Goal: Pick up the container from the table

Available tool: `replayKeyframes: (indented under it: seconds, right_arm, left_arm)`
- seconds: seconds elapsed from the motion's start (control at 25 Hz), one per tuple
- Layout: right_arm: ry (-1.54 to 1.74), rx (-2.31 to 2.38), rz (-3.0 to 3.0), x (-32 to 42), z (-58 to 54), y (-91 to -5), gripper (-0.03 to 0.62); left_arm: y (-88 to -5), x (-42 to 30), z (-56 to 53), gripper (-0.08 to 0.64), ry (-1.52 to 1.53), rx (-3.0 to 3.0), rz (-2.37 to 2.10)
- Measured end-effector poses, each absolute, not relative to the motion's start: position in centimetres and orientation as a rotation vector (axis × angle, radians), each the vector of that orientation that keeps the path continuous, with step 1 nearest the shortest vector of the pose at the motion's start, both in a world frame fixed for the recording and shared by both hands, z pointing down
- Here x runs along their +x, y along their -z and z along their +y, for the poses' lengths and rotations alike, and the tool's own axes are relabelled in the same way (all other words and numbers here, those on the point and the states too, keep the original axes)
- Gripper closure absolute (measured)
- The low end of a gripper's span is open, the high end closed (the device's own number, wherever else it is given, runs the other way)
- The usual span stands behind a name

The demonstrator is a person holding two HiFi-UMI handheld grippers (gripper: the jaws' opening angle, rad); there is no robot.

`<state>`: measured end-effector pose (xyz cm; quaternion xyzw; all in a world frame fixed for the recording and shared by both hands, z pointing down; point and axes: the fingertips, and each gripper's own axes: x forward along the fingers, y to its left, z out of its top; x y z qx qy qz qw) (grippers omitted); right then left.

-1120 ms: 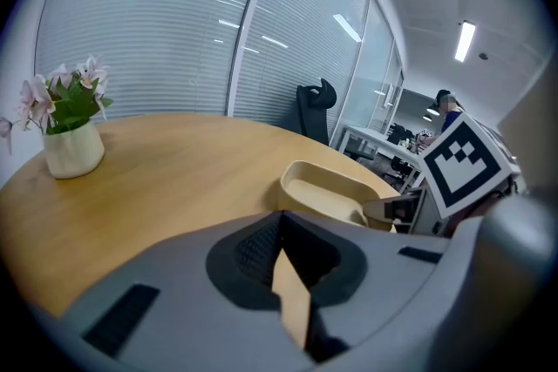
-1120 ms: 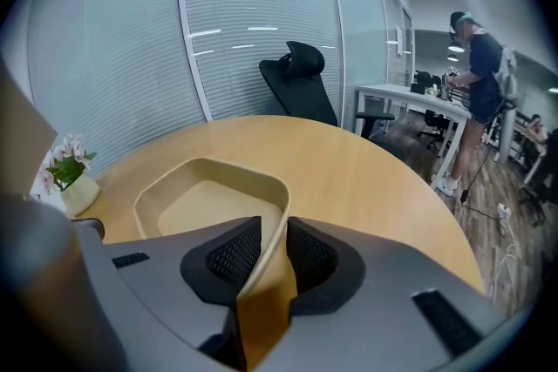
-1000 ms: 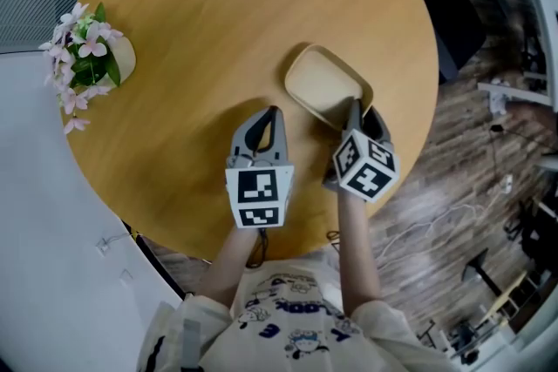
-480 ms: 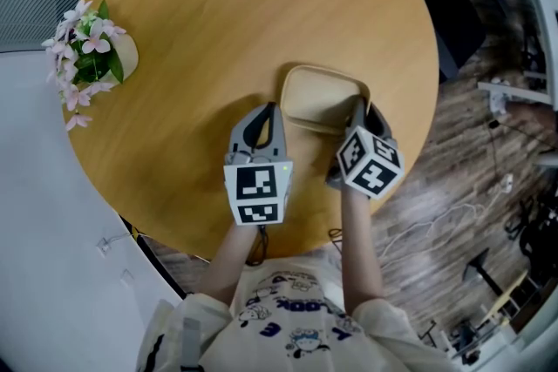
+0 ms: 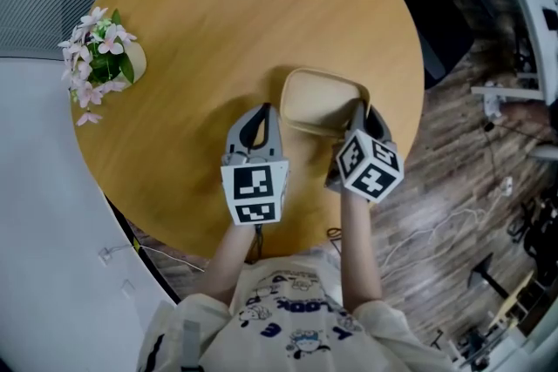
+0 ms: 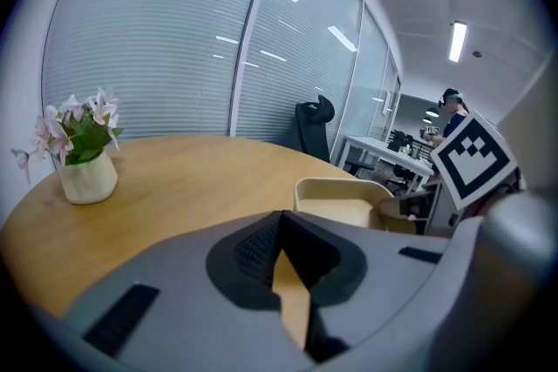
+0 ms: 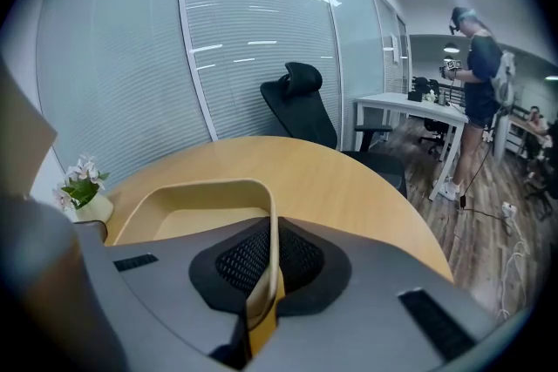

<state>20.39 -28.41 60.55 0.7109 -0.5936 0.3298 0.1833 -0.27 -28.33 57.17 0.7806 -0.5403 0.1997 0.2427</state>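
Note:
The container is a shallow cream tray with rounded corners, on the round wooden table near its right edge. My right gripper is shut on the tray's near right rim; in the right gripper view the thin wall runs between the jaws of the right gripper. Whether the tray's base is off the table, I cannot tell. My left gripper is shut with nothing in it, just left of the tray and apart from it. From the left gripper view, the container lies ahead to the right.
A cream vase of pink flowers stands at the table's far left edge. A black office chair stands beyond the table, with desks and a standing person at the right. Wood-look floor with cables lies to the table's right.
The container has turned from lying diagonally to lying nearly square to me, held in the right gripper. The left gripper has stayed about where it was.

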Motion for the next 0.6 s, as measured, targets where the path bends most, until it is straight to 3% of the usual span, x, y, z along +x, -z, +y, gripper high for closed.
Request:
replayKeyframes:
  seconds: [0.6]
  right_arm:
    - [-0.823,2.094,-1.777,21.4,-25.2,-52.8,0.583]
  left_arm:
    - [-50.3,-0.1,-24.7,0.557,-0.449,2.189,-1.560]
